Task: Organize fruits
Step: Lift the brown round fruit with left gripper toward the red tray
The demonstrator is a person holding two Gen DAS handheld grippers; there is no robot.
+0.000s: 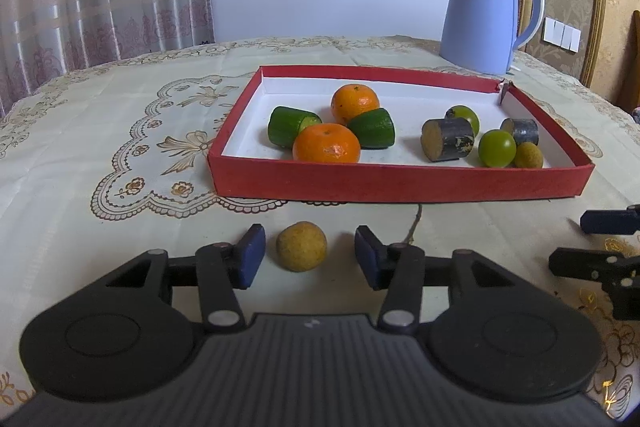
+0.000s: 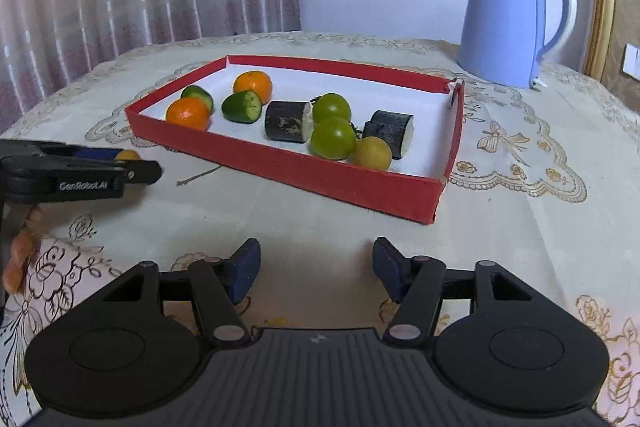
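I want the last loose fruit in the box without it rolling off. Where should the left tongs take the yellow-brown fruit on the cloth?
Grip the yellow-brown fruit across its widest middle, coming from the near side. It is round and already sits between the open left tongs, so they probably only need to close.

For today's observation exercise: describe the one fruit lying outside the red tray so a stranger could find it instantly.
Start at the red tray. On the cloth just before its front wall, between the open left gripper fingers, sits a small round yellow-brown fruit. Unlike its twin, it lies outside the tray.
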